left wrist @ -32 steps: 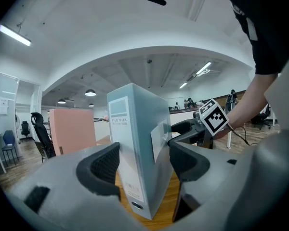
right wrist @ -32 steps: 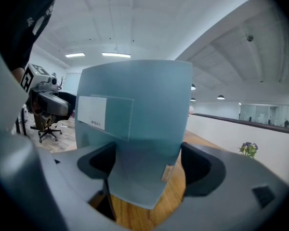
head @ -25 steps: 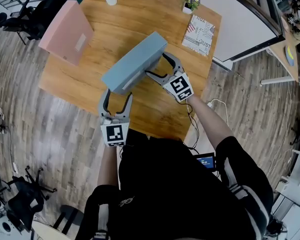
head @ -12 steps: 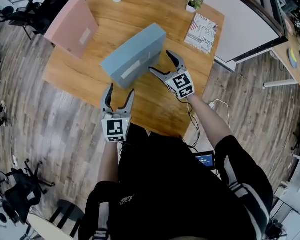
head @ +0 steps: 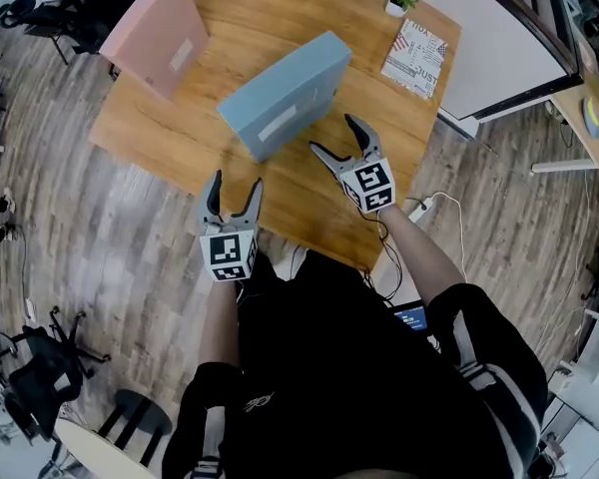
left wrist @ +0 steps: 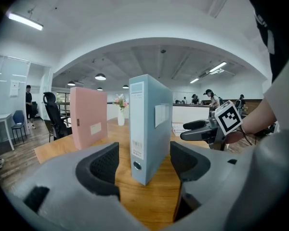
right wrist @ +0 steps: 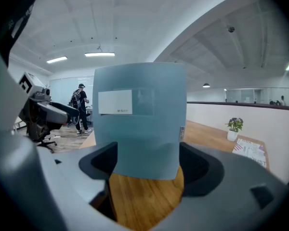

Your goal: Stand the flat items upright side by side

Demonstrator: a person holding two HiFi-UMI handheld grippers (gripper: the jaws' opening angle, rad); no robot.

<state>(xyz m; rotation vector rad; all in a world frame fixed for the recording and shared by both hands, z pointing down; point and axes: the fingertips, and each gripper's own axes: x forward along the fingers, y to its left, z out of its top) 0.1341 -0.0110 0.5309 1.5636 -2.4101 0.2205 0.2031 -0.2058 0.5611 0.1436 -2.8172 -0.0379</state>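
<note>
Pink binder: a pink, stiff-board file binder (head: 155, 33) stands upright by the wooden table's (head: 180, 138) left edge, toward the far corner.

Left jaws: my left gripper (head: 236, 182) hangs at the table's near edge, its jaws spread wide and released. They grip nothing, and the blue binder's spine shows in the gap but well beyond the pads.

Blue binder: a pale blue lever-arch binder (head: 285, 93) with a white label stands upright on its bottom edge about mid-table. It is set slantwise to the edges and well apart from the pink one, not yet beside it.

Handling: I judge it stiff and boxy, with smooth covers that could slide under a light pinch. It may be light if empty. It is tall on a narrow foot, so a sideways nudge could topple it.

Hold: I'd pinch low across both covers near the spine, or brace one end with each gripper.

Right jaws: my right gripper (head: 334, 136) sits over the table toward the near-right edge, just short of the blue binder's broad cover. Its jaws have just been easing inward a little yet are still wide apart, touching nothing.
</note>
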